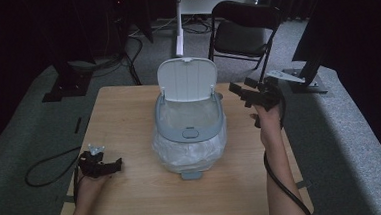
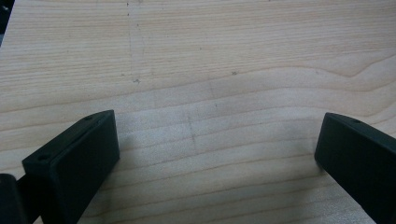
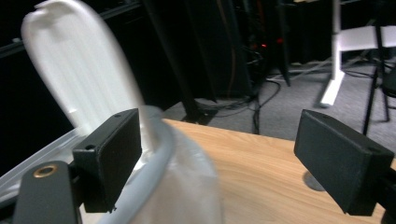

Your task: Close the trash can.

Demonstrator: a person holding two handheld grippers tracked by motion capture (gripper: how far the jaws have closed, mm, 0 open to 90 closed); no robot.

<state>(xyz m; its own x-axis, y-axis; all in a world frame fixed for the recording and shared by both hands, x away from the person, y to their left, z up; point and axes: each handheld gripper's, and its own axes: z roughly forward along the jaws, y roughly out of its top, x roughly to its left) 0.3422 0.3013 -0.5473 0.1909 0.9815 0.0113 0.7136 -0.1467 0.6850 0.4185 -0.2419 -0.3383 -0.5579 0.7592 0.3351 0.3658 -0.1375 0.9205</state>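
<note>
Overhead view; two close jaw-level views

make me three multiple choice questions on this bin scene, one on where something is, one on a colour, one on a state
1. Where does the bin stand?
A. near the middle of the table
B. on the floor by the chair
C. at the table's left edge

2. What colour is the bin's lid?
A. red
B. white
C. black

3. How does the lid stand?
A. shut flat
C. lying off on the table
B. raised upright at the back

Answers:
1. A: in the high view the bin sits mid table, between the left gripper and the right gripper.
2. B: the lid shows white above the grey rim.
3. B: the lid stands up behind the open mouth, with the clear bag lining the bin.
</note>
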